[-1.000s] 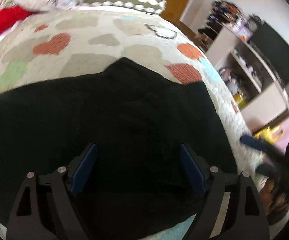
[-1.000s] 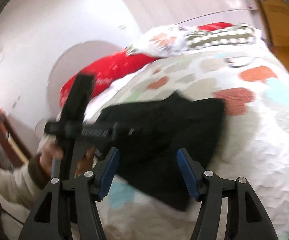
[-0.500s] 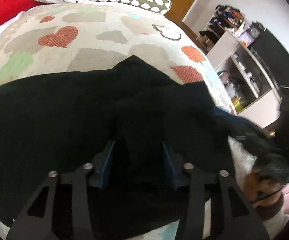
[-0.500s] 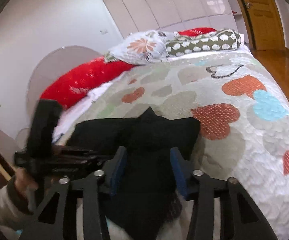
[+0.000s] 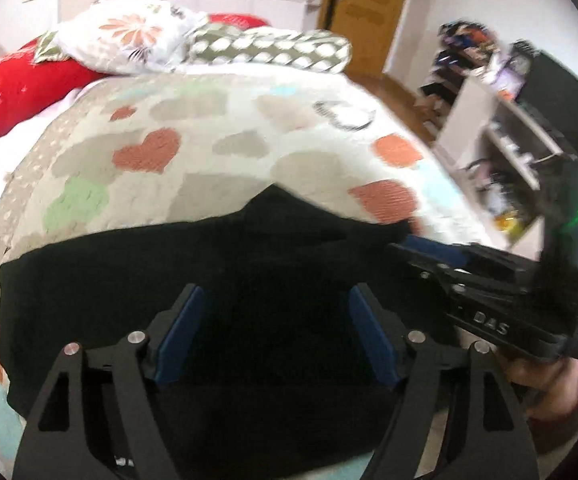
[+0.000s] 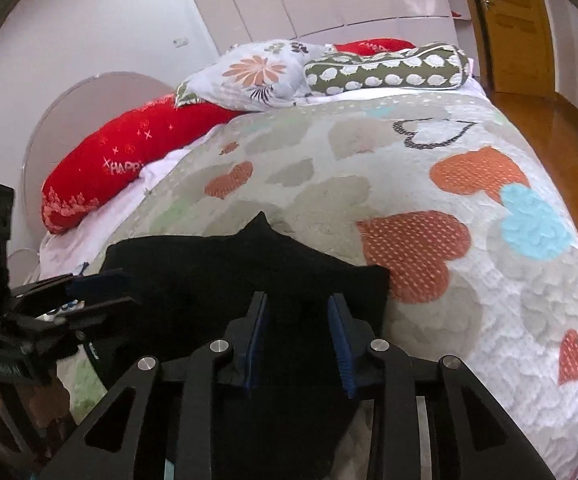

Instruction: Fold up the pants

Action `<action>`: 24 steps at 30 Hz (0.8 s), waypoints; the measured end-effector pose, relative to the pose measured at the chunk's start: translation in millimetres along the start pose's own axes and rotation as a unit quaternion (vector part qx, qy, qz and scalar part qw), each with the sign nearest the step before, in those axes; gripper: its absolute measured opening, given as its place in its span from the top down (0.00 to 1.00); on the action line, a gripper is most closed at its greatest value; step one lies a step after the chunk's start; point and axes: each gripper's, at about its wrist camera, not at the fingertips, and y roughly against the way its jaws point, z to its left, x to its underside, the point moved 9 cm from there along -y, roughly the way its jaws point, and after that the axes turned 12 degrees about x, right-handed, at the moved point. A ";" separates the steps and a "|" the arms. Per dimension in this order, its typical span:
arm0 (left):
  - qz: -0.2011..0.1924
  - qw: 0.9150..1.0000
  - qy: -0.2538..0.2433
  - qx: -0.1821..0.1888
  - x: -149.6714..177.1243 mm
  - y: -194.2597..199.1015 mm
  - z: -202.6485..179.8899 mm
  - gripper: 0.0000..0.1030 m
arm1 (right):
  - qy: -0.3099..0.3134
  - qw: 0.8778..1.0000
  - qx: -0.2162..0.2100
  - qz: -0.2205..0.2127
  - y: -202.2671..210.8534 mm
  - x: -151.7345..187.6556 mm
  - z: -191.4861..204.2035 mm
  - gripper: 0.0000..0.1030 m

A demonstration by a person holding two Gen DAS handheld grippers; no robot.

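Observation:
The black pants point(image 5: 137, 280) lie folded across the near end of the heart-patterned bedspread point(image 5: 209, 148). My left gripper point(image 5: 275, 300) is open just above the pants, with nothing between its blue pads. My right gripper point(image 6: 298, 320) has its jaws narrowed on a fold of the black pants point(image 6: 217, 276) near their right end. The right gripper also shows at the right of the left wrist view point(image 5: 429, 248). The left gripper shows at the left edge of the right wrist view point(image 6: 89, 292).
Red, floral and dotted pillows point(image 6: 249, 68) line the head of the bed. A wooden door point(image 6: 517, 24) and wood floor lie to the right. A white shelf unit with clutter point(image 5: 501, 120) stands beside the bed.
My left gripper was shut on the pants half a second ago and is now open and raised. My right gripper stays closed on the fabric and has shifted little.

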 end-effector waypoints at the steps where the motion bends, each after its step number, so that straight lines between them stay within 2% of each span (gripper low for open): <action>1: 0.005 1.000 0.009 -0.007 1.8 -7.2 6.2 0.27 | 0.001 1.000 0.007 0.008 -7.8 0.8 0.4 0.68; 3: 0.021 0.999 0.031 -0.010 7.1 -23.4 20.0 0.25 | -0.004 1.000 0.014 0.024 -22.6 3.1 0.5 0.69; 7: 0.022 0.998 0.057 0.017 10.1 -28.3 29.2 0.22 | -0.003 1.000 0.012 0.024 -32.7 4.0 1.0 0.69; 11: 0.018 0.998 0.059 0.033 11.4 -6.7 25.3 0.22 | -0.005 1.000 0.005 0.021 -12.1 5.8 -2.5 0.69; 16: 0.001 0.998 0.034 0.058 16.8 22.0 2.5 0.22 | 0.010 1.000 -0.001 0.008 32.2 23.9 0.1 0.60; 18: 0.005 0.998 0.026 0.056 25.2 23.6 -4.1 0.22 | 0.011 1.000 -0.005 0.008 44.3 33.6 3.1 0.60; 22: 0.020 0.999 0.030 0.016 45.2 10.6 7.6 0.22 | 0.024 1.000 -0.005 0.007 54.8 53.1 13.1 0.60; 24: 0.024 0.998 0.049 0.024 52.4 5.6 14.4 0.21 | 0.036 0.999 0.003 0.013 51.4 63.3 17.2 0.60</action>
